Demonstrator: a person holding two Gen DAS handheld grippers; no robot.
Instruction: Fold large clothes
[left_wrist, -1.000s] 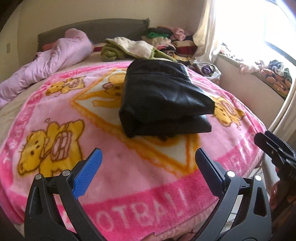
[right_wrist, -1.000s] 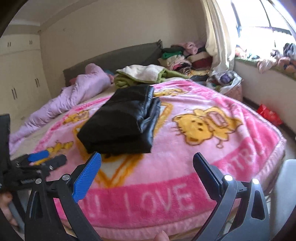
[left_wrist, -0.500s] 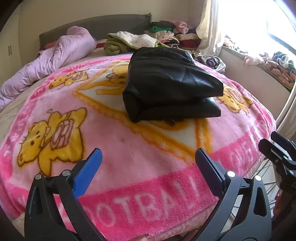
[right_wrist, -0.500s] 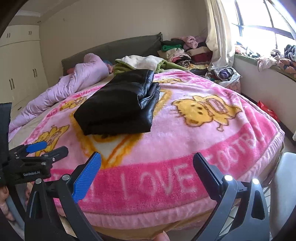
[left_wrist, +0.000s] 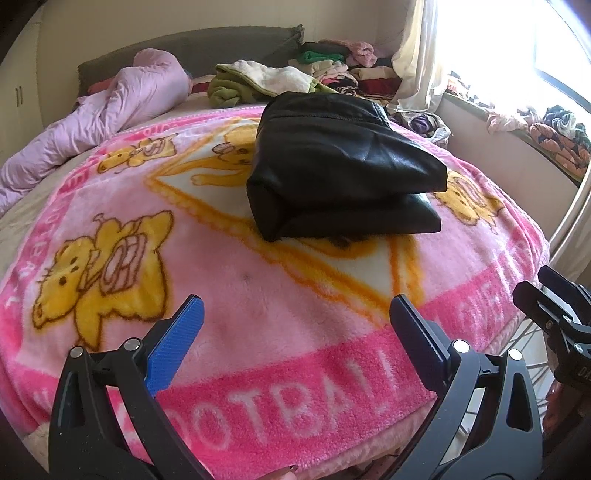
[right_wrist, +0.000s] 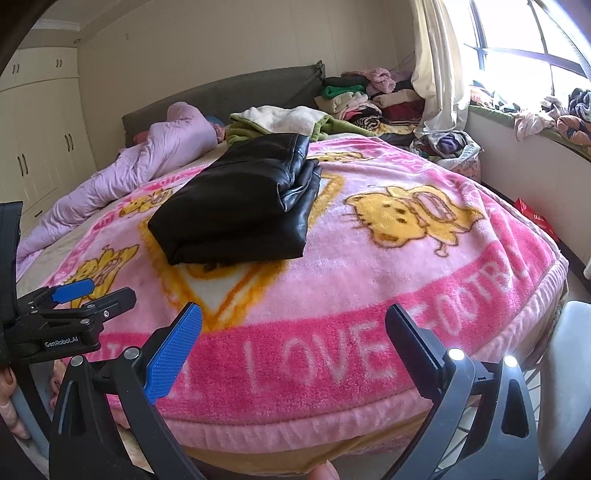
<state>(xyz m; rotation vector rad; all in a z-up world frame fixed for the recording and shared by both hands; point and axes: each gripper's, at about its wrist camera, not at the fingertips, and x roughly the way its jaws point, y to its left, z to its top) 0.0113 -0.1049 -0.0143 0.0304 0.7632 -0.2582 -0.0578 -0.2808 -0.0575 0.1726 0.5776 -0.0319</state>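
Folded black jacket beyond both tongs

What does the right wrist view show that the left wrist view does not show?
Only the right wrist view shows the white wardrobe doors, a red box on the floor beside the bed, and the left tongs from the side.

Only the left wrist view shows the right tongs at its right edge.

Both views show the folded black jacket lying on the pink blanket, the lilac quilt, the pile of clothes behind, and open tongs holding nothing.
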